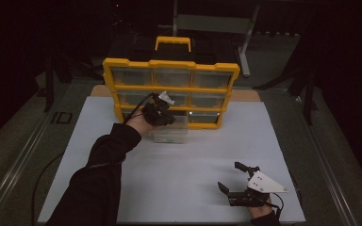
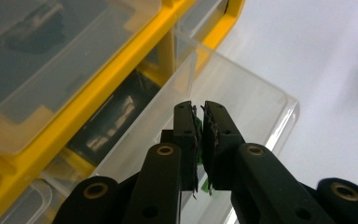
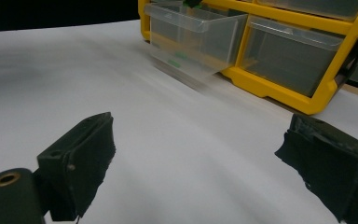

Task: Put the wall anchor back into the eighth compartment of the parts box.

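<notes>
A yellow organiser cabinet with clear drawers stands upright at the back of the white table. One clear drawer in its bottom row is pulled out. My left gripper hangs over this drawer, its jaws pressed nearly together on a small green piece. My right gripper rests near the table's front right, jaws wide open and empty. In the right gripper view, the pulled-out drawer shows some green low inside it.
The cabinet's other drawers are pushed in; some hold dark contents. A black case with a yellow handle sits behind the cabinet. The wide white surface lies between the two grippers.
</notes>
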Demonstrator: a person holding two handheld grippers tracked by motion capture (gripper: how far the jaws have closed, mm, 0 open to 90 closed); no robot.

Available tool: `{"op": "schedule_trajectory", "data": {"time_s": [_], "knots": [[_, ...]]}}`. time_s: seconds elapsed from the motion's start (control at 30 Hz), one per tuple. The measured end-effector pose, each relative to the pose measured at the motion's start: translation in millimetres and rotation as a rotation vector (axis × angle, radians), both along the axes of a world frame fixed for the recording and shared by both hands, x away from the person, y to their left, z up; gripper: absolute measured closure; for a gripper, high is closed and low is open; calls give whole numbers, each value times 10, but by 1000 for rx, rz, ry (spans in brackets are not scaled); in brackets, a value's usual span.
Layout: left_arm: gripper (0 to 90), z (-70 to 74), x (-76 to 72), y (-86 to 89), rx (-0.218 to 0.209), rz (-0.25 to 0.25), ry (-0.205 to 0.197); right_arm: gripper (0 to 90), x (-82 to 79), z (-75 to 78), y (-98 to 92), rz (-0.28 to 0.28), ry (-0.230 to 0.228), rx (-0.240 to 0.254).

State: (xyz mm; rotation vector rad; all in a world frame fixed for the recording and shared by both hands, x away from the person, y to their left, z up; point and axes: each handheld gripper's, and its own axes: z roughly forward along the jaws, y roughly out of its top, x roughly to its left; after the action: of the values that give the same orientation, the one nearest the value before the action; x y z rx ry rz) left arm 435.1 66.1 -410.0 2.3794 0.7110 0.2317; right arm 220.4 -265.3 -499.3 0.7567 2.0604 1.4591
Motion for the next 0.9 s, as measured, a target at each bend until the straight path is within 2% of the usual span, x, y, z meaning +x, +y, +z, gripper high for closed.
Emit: {"op": "schedule_trajectory", "data": {"time_s": [0.07,0.13,0.23,0.27,0.43,0.53,0.57,0.7,0.77,0.9], "knots": [[821,1,1,9,-2,4,3,84,0,1,0,0,0,0],[753,18,-2,23,-15,1,8,84,0,0,0,-1,1,-1],[595,45,-19,33,-11,15,0,84,0,3,-2,-1,1,-1],[567,60,-31,44,-23,20,-3,84,1,2,-2,-1,-1,-1],[310,119,-88,99,-50,31,-24,84,-2,4,-3,-2,-2,0],[181,147,-113,168,-106,22,2,84,0,4,-3,-3,-2,0],[102,153,-125,195,-125,13,4,84,0,4,-3,-3,-3,0],[1,177,-177,280,-172,11,3,84,-2,4,-6,-7,4,3],[0,199,-219,319,-195,10,-2,84,-1,3,-6,-7,5,4],[0,220,-312,375,-209,0,-33,84,2,2,-9,-11,3,4]]}}
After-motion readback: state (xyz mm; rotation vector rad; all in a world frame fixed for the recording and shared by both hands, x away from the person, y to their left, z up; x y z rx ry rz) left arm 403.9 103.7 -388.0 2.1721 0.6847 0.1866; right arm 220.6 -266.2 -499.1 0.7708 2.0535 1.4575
